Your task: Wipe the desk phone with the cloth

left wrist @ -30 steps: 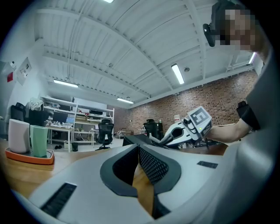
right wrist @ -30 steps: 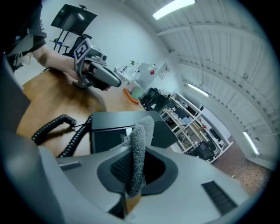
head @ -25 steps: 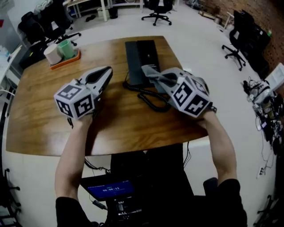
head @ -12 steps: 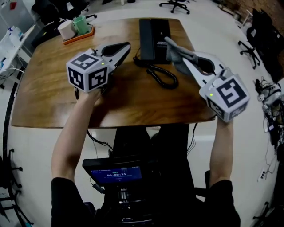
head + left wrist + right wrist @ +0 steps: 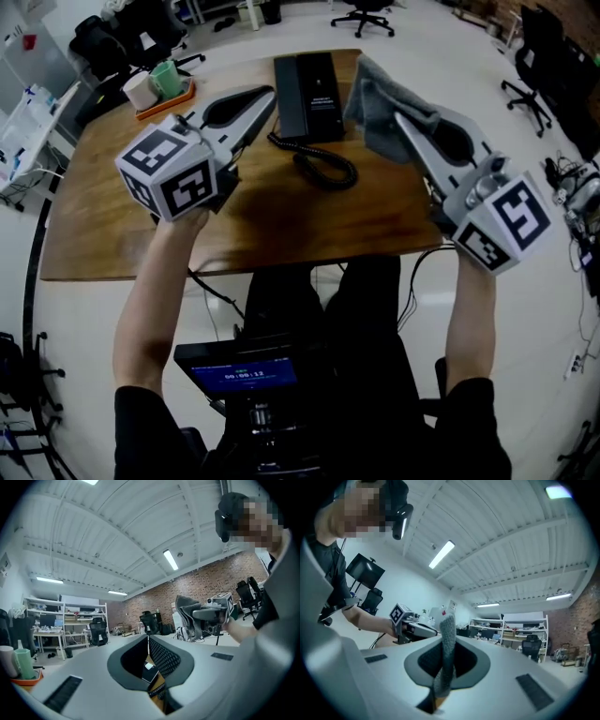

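The right gripper (image 5: pixel 401 120) has its fingers clenched on the cloth (image 5: pixel 370 112) above the table (image 5: pixel 281 216). The left gripper (image 5: pixel 264 95) (fingers pressed together, empty) hovers beside the desk phone (image 5: pixel 309 94).

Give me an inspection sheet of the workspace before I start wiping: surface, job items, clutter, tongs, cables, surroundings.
Surface: wooden desk, no spills seen.
Job's things: desk phone lies flat at the far middle. The grey cloth is raised to the phone's right, not touching it.
Clutter: orange tray at the far left corner, holding a white cup and a green cup.
Grippers: left tongs shut and empty, left of the phone. Right tongs shut on the cloth.
Cables: coiled cord lies on the desk in front of the phone.
Surroundings: office chairs on a pale floor; a lit screen below the desk.
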A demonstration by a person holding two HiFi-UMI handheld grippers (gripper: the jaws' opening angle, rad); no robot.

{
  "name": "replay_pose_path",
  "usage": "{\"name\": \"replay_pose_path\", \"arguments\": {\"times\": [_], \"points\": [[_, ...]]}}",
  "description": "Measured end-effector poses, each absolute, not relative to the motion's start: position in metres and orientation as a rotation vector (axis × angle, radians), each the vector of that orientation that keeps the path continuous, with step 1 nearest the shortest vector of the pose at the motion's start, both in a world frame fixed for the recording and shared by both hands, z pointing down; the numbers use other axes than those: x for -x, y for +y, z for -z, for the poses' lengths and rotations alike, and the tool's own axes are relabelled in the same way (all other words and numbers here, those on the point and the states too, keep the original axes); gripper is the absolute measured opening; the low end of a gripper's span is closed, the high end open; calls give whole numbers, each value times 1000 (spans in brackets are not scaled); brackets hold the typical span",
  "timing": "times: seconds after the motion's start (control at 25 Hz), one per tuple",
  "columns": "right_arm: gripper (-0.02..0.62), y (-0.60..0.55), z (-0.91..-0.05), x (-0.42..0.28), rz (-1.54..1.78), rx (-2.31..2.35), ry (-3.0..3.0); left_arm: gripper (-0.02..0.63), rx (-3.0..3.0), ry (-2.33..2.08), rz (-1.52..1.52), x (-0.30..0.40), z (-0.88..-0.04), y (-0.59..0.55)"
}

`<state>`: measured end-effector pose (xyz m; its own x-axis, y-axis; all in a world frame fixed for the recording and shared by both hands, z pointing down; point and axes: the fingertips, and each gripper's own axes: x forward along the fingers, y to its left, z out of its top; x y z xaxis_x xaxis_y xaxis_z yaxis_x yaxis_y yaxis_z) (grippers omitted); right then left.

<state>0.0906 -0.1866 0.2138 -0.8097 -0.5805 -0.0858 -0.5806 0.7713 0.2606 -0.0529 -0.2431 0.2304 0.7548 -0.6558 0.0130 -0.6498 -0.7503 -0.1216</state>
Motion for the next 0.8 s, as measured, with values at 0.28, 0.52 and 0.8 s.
{"name": "replay_pose_path", "arguments": {"times": [0.28, 0.52, 0.8], "points": [[26, -172, -199, -106, -415, 945, 2909, 9, 2827, 978, 67, 18, -205, -218], [25, -158, -193, -96, -437, 881, 2921, 9, 2821, 948, 70, 6, -197, -199], [25, -146, -185, -89, -582, 909, 2905, 9, 2774, 911, 21, 6, -176, -176]]}}
